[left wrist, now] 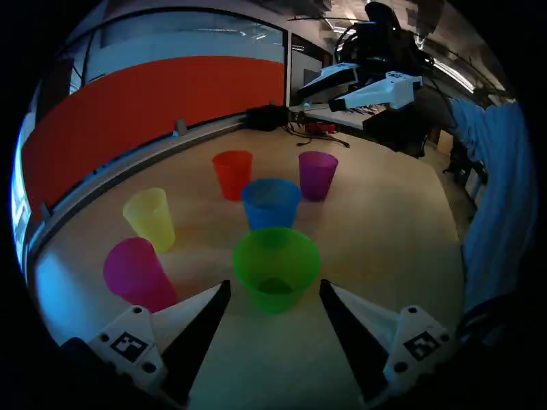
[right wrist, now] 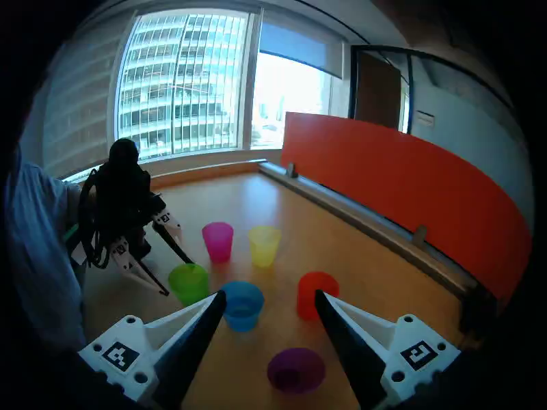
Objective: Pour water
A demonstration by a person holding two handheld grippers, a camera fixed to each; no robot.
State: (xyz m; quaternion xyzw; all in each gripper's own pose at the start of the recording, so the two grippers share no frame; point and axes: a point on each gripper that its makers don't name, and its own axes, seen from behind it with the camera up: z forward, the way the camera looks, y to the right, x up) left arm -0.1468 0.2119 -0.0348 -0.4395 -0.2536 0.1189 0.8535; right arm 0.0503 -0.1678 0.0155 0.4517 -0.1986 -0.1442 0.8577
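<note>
Six plastic cups stand on a wooden table [left wrist: 383, 225]. In the left gripper view, the green cup [left wrist: 275, 270] sits nearest, between the tips of my open left gripper [left wrist: 273, 283], with a gap on each side. Behind it are the blue cup [left wrist: 271, 203], red cup [left wrist: 232, 174] and purple cup [left wrist: 317, 175]; the yellow cup [left wrist: 150, 219] and pink cup [left wrist: 137, 273] stand to the left. My right gripper [right wrist: 269, 294] is open and empty, raised over the blue cup [right wrist: 242, 305], red cup [right wrist: 317, 295] and purple cup [right wrist: 296, 370]. I cannot tell whether any cup holds water.
An orange partition [left wrist: 150, 109] runs along the table's far side, with windows [right wrist: 184, 89] beyond the table's end. Black gear and cables [left wrist: 273, 117] lie at one end. A person's blue sleeve [left wrist: 496, 198] is beside the table.
</note>
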